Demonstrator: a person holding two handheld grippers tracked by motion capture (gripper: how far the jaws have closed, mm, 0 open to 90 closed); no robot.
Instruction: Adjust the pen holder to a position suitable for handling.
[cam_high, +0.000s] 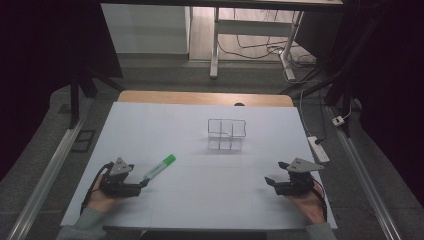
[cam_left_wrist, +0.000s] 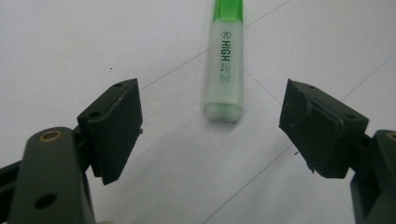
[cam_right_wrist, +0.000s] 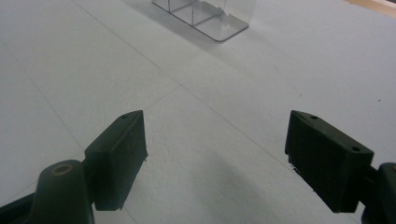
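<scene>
A green highlighter (cam_high: 159, 167) with a pale barrel lies flat on the white table cover, its green cap pointing away to the upper right. My left gripper (cam_high: 145, 183) sits just short of the pen's near end, open. In the left gripper view the highlighter (cam_left_wrist: 225, 60) lies ahead of my left gripper (cam_left_wrist: 212, 123), its butt end just beyond the two spread jaws, nothing between them. My right gripper (cam_high: 268, 181) rests open at the right side of the table, and in its own view my right gripper (cam_right_wrist: 215, 156) holds nothing over bare white surface.
A clear plastic organiser (cam_high: 227, 134) with compartments stands at the middle of the table, seen as the organiser (cam_right_wrist: 205, 14) at the top of the right gripper view. A white power strip (cam_high: 318, 148) lies off the table's right edge. The wooden table edge (cam_high: 205, 97) shows at the back.
</scene>
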